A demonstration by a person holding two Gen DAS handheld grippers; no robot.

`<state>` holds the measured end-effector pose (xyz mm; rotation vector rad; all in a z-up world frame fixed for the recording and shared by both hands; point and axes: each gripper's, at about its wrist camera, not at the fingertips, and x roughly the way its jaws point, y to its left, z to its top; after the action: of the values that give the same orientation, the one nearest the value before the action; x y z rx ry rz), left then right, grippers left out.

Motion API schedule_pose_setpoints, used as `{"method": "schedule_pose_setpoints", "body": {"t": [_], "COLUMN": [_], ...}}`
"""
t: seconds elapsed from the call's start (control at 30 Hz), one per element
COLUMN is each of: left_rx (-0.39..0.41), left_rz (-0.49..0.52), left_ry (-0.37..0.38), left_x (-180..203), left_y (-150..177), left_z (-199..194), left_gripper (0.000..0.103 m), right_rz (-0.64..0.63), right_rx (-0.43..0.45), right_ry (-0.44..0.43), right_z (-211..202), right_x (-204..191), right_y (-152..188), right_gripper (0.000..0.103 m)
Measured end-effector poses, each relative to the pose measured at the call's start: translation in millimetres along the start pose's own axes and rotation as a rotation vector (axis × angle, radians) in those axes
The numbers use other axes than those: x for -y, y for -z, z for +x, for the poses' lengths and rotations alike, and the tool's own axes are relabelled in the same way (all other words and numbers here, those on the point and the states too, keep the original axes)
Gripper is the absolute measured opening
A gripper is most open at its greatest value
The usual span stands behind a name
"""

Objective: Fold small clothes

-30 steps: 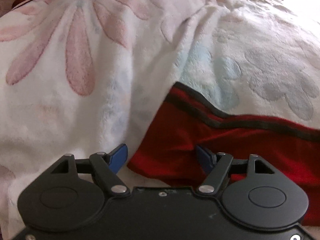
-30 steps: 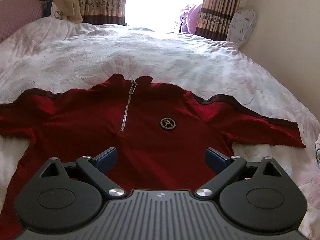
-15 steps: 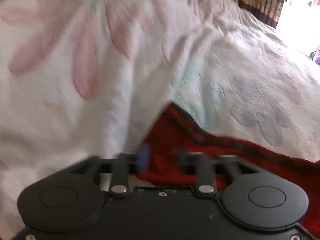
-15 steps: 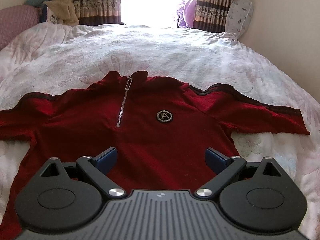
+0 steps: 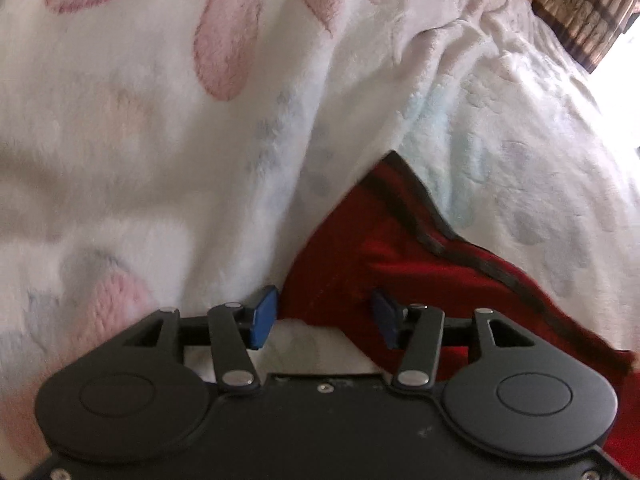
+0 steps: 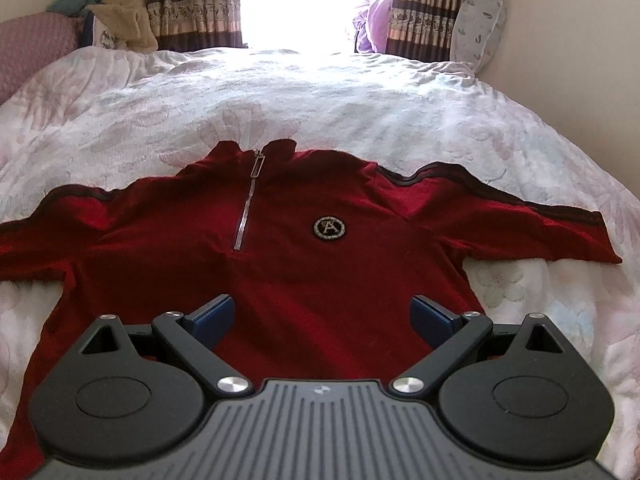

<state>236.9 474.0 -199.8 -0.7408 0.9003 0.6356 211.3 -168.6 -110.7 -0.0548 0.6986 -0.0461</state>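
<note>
A red zip-neck shirt with a round badge lies face up and spread flat on the white floral blanket. My right gripper hovers open over the shirt's lower front, with nothing between its pads. The left wrist view shows the end of one sleeve, with a dark stripe along its edge. My left gripper points down at that sleeve end. Its jaws are opening, and the cuff lies between the blue pads without being pressed.
The blanket rises in a soft fold just beyond the sleeve. Pillows and a cream cushion lie at the bed's far left. Curtains frame a bright window, and a wall runs along the right side.
The left gripper has rolled and shifted, so the sleeve end now sits more centrally between its jaws. The jaws narrowed, then widened a little. The right gripper has barely moved.
</note>
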Motion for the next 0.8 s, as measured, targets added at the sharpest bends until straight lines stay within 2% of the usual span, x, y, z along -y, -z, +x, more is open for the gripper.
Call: {"method": "schedule_pose_setpoints", "body": {"t": [0.13,0.3,0.43,0.53,0.6,0.63,0.67,0.7,0.8], "left_rx": [-0.021,-0.059,-0.025,0.005,0.016,0.035,0.056,0.064,0.103], "left_rz": [-0.053,-0.114,-0.169,-0.212,-0.199,-0.192,-0.176,-0.144,-0.068], "left_ry": [0.011,0.043,0.125,0.131,0.115,0.099,0.091,0.086,0.055], "left_x": [-5.3,-10.9,-13.3,-12.2,-10.2,-7.8,-4.9,-1.0,9.4], "left_y": [-1.2,10.3,1.8,-3.5,-1.4,-0.4,0.2,0.0,1.4], "left_z": [7.7,-2.0,3.4,11.5,9.7,6.8,3.2,0.4,-8.3], "left_gripper": [0.056,0.056,0.056,0.054,0.048,0.041,0.028,0.003,0.002], "right_rz": [0.001,-0.011,-0.012,-0.019,-0.031,-0.038,-0.042,-0.044,-0.046], "right_rx": [-0.007,-0.026,-0.031,-0.043,-0.048,-0.049,-0.047,-0.045,-0.031], "right_ry": [0.002,-0.004,-0.006,-0.018,-0.014,-0.012,-0.010,-0.011,-0.018], "right_z": [4.2,8.2,12.1,15.2,15.6,15.1,14.4,13.3,10.9], "right_x": [-1.9,-3.9,-7.0,-9.5,-11.7,-12.8,-13.5,-14.3,-14.7], "right_y": [-0.4,3.5,3.4,6.8,8.6,9.1,8.8,8.8,7.5], "right_gripper": [0.103,0.103,0.103,0.103,0.103,0.103,0.103,0.103,0.103]}}
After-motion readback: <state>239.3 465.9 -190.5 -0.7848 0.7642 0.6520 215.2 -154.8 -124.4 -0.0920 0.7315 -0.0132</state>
